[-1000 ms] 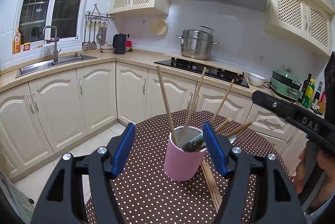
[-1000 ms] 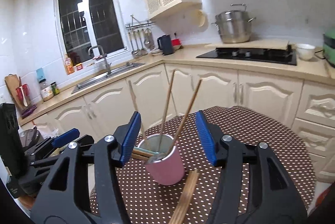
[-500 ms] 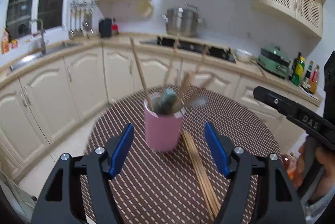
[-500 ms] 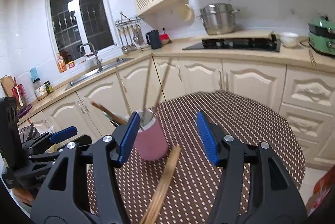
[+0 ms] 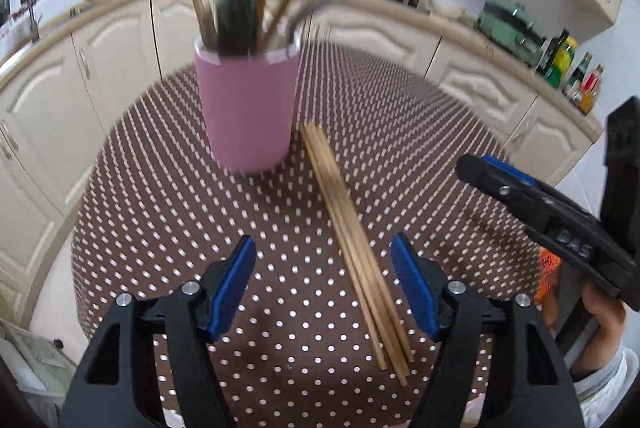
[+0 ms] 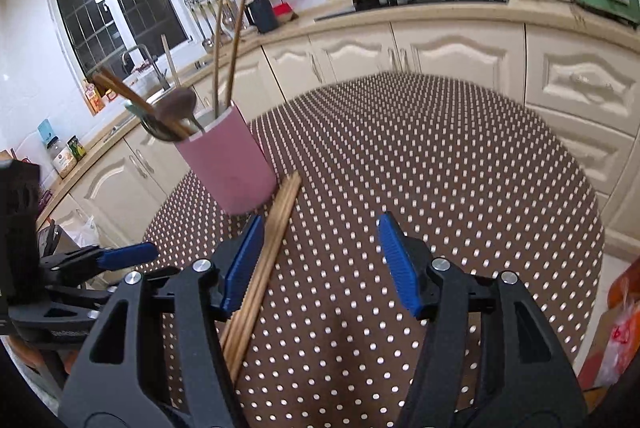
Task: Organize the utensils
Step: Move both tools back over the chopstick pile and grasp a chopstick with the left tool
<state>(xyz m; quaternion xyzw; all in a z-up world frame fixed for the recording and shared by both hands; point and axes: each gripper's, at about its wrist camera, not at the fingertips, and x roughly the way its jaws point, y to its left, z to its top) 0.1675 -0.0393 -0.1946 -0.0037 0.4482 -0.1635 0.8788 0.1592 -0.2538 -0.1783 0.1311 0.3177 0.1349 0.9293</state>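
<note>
- My left gripper hangs over the near side of the dotted table, jaws spread, holding nothing.
- My right gripper is spread too, empty.
- The loose chopsticks lie flat, just right of the pink cup.
- That cup stands upright, holding chopsticks and spoons.

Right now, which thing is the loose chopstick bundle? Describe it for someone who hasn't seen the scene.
Find the round table with the brown polka-dot cloth. On it stands a pink cup full of upright utensils. The bundle of chopsticks lies flat on the cloth just beside that cup, the only wooden sticks not standing in it.
</note>
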